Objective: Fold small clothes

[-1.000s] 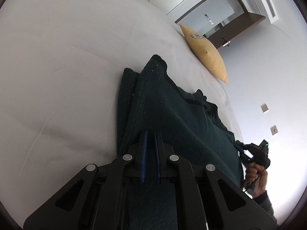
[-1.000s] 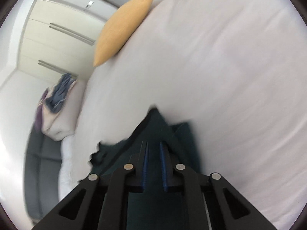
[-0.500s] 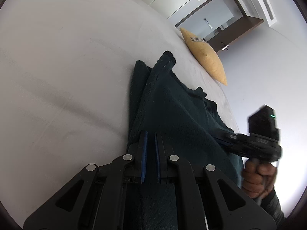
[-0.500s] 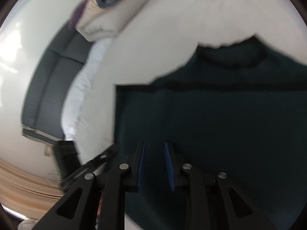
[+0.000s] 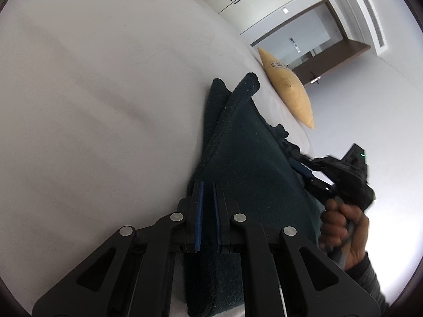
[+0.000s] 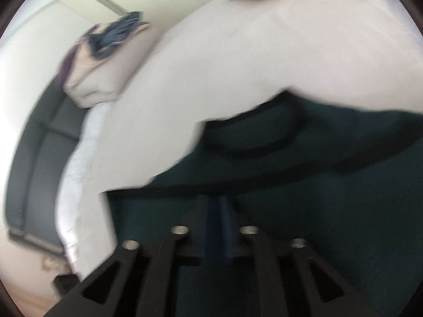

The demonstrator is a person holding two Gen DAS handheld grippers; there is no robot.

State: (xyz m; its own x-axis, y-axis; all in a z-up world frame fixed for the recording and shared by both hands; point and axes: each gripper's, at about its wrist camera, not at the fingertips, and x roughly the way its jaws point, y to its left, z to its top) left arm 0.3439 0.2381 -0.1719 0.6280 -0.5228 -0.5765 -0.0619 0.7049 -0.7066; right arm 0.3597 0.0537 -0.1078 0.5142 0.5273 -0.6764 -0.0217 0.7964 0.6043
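Observation:
A dark green knitted garment (image 5: 246, 153) lies on the white bed (image 5: 92, 105). My left gripper (image 5: 208, 185) is shut on its near edge, with cloth between the blue pads. In the left wrist view my right gripper (image 5: 300, 167) is at the garment's right edge, held by a hand. In the blurred right wrist view the garment (image 6: 304, 192) spreads in front of my right gripper (image 6: 216, 200), whose jaws are nearly together over the cloth; whether it pinches cloth is unclear.
A yellow pillow (image 5: 288, 92) lies at the far edge of the bed (image 6: 211, 66). A pile of folded bedding and clothes (image 6: 105, 58) sits on a dark sofa (image 6: 34, 158) beside the bed. A doorway (image 5: 312, 45) is in the background.
My right gripper swung back over the garment and its jaws narrowed. The left gripper kept its hold and lifted the garment's edge slightly.

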